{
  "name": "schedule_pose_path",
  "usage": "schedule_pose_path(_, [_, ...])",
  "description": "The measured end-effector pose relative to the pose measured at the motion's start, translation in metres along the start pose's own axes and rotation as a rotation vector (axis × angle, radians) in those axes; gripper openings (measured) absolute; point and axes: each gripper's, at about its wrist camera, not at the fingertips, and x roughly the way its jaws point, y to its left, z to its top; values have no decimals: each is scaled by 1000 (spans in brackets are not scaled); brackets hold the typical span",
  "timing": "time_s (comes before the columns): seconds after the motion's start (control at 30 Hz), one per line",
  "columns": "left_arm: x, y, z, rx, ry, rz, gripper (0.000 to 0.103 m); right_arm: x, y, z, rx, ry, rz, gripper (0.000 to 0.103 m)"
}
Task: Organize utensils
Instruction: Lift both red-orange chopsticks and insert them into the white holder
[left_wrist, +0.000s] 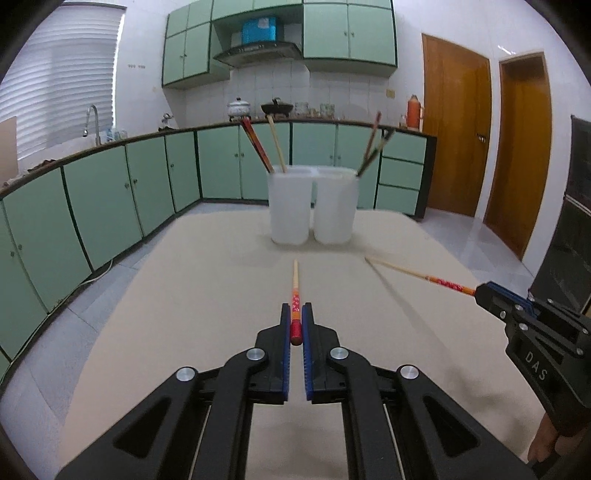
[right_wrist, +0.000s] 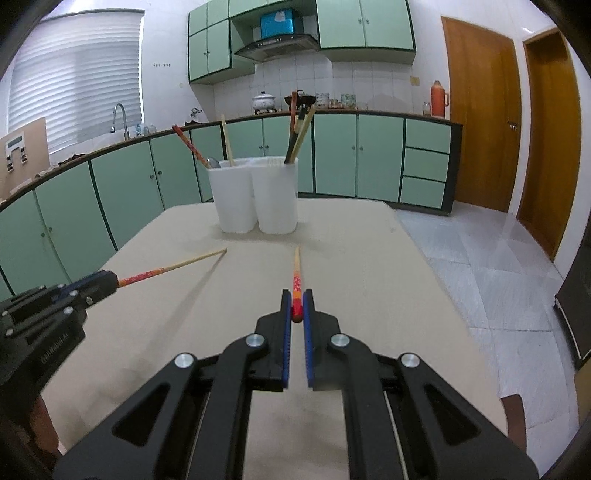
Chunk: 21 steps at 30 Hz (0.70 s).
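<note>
I have my left gripper (left_wrist: 295, 314) clamped on a chopstick (left_wrist: 295, 291); right gripper (left_wrist: 480, 293) grips another (left_wrist: 417, 275), cups (left_wrist: 314, 205) far.

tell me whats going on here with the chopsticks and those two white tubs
A person is sorting utensils with a handheld gripper in each hand. The left gripper has its jaws shut on the red end of one chopstick, and the right gripper grips a matching chopstick the same way. Both chopsticks point toward two white containers standing side by side on the table, which already hold other chopsticks. Neither held chopstick is in a container yet.
</note>
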Motion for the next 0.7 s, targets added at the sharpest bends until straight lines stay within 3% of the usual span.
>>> schedule_pose_path(0.4, [-31,15,63,-34,-139,-48,6,-24,-6,53,-35,-73,26,5])
schedule_pose_path(0.7, [-38,28,95,-43,-159,-126,6,-29,-21,105,22,-39,154,5])
